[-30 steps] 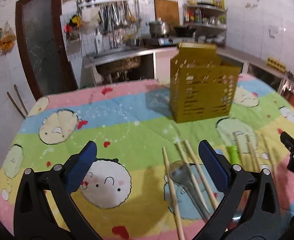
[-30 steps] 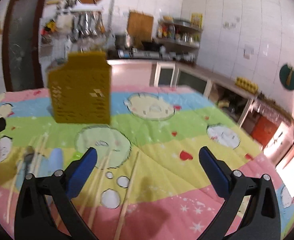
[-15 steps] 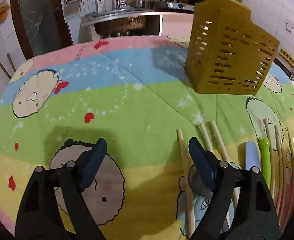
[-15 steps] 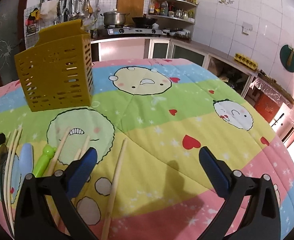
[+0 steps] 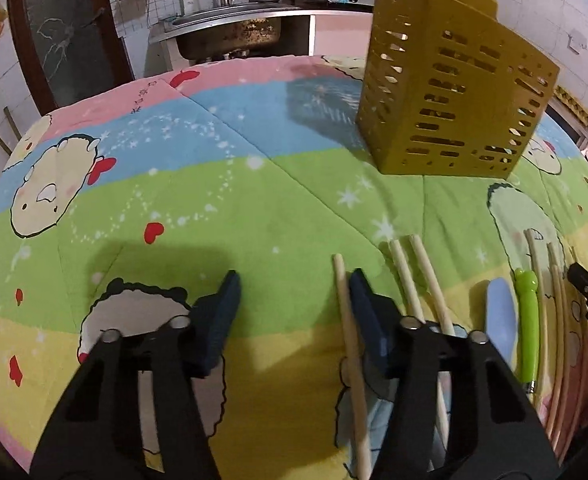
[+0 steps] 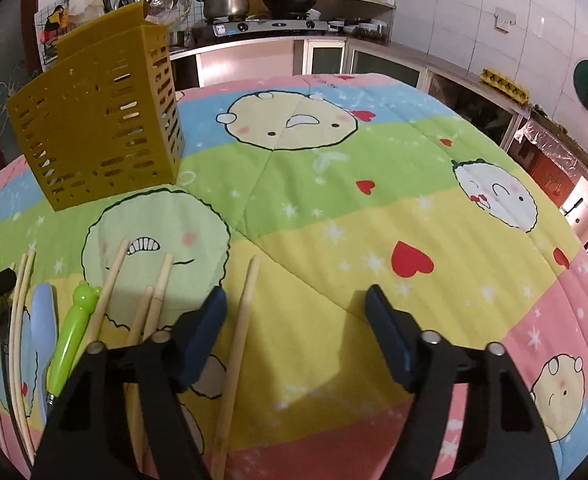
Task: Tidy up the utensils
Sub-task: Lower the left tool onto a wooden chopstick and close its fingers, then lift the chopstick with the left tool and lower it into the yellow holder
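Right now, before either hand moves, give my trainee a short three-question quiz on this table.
1. True or false: the yellow utensil holder lies on its side.
2. Which item lies beside the green-handled utensil? A) a blue spoon B) a red cup C) a knife block
3. Fill in: the left gripper and right gripper both have their jaws ____.

Key: 1. False, it stands upright on the quilt. 2. A. 3. Open, holding nothing.

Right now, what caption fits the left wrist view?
Open left tool beside wooden chopsticks, yellow utensil holder beyond.
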Available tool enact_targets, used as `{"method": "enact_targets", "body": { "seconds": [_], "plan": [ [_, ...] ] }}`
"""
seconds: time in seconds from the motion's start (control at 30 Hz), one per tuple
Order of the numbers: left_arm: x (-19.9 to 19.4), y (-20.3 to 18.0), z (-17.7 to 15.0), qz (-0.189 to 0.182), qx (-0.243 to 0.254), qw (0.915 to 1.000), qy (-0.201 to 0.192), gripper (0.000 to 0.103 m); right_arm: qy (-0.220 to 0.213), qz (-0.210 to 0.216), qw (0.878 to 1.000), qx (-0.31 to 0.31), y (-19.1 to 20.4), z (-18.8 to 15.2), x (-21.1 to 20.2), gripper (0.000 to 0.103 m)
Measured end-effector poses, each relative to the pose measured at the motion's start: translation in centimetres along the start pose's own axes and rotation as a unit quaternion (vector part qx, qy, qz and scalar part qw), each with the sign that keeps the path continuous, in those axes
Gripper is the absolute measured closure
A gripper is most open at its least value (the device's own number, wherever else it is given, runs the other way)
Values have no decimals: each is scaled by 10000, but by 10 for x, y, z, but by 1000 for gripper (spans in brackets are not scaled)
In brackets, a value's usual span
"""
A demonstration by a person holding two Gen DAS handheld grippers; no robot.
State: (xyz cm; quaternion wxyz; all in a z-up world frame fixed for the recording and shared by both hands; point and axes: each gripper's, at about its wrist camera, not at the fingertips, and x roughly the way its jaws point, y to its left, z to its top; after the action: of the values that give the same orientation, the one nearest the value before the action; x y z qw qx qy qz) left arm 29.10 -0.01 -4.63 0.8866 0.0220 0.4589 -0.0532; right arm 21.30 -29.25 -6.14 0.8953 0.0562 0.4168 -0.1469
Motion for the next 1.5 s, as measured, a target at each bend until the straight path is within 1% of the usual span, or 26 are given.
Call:
{"method": "enact_targets", "body": {
  "seconds": [0.03, 0.07, 0.1, 0.13, 0.17, 0.23, 0.27, 0.33, 0.37, 0.43, 0.5, 0.6, 0.63, 0.67, 0.77, 0.9, 1.07, 1.17, 1.23, 1.3, 1.5],
  "plan": [
    [-1, -2, 0, -30, 24, 10000, 15, 60, 43, 11, 10000, -15, 1, 1, 1, 46],
    [-1, -3, 0, -57, 37, 10000, 23, 62, 82, 23, 10000, -37, 3, 1, 1, 49],
    [-1, -5, 0, -71, 41, 10000, 31, 65, 96, 32, 9999, -51, 4, 2, 1, 55],
    [-1, -6, 0, -65, 31, 10000, 36, 66, 116, 38, 9999, -61, 6, 3, 1, 60],
    [-2, -6, 0, -54, 9, 10000, 43, 67, 127, 52, 9999, -54, 7, 3, 1, 62],
    [-3, -8, -1, -37, -11, 10000, 56, 69, 141, 78, 9999, -41, 9, 5, 1, 71],
    [-3, -10, -1, -9, 2, 10000, 76, 69, 140, 71, 9999, -52, 10, 5, 2, 72],
    [0, -12, 1, 16, 11, 10000, 91, 73, 150, 90, 9998, -56, 12, 6, 5, 79],
    [2, -12, 3, 15, 13, 9999, 104, 74, 148, 92, 9998, -58, 12, 7, 6, 81],
    [2, -13, 4, -9, -3, 9999, 127, 78, 177, 127, 9997, -61, 14, 10, 7, 90],
    [2, -12, 5, -42, -15, 9999, 114, 82, 227, 146, 9996, -86, 15, 13, 9, 94],
    [3, -8, 5, -73, -83, 9999, 96, 88, 311, 236, 9992, -72, 14, 17, 9, 96],
    [3, -7, 5, -80, -99, 9999, 95, 94, 340, 277, 9990, -53, 14, 19, 9, 96],
    [3, -6, 5, -93, -105, 9999, 92, 96, 360, 314, 9988, -45, 13, 20, 9, 96],
    [3, -4, 5, -145, -120, 9998, 61, 97, 363, 441, 9984, 3, 12, 23, 5, 98],
    [-2, -2, 6, -161, -182, 9997, -8, 97, 218, 557, 9982, 57, 11, 25, -4, 98],
    [-23, 1, 12, -209, -297, 9990, -276, 98, -85, 748, 9970, 169, 9, 32, -21, 98],
    [-46, -1, 18, -271, -284, 9973, -621, 99, -399, 857, 9953, 228, 8, 38, -37, 98],
    [-65, -3, 22, -315, -250, 9947, -946, 99, -625, 902, 9937, 240, 7, 43, -49, 98],
    [-78, -4, 24, -367, -274, 9924, -1144, 99, -891, 950, 9912, 238, 7, 47, -61, 98],
    [-122, -12, 32, -543, -296, 9810, -1836, 99, -1675, 1068, 9798, 229, 4, 55, -94, 98]
  ]
}}
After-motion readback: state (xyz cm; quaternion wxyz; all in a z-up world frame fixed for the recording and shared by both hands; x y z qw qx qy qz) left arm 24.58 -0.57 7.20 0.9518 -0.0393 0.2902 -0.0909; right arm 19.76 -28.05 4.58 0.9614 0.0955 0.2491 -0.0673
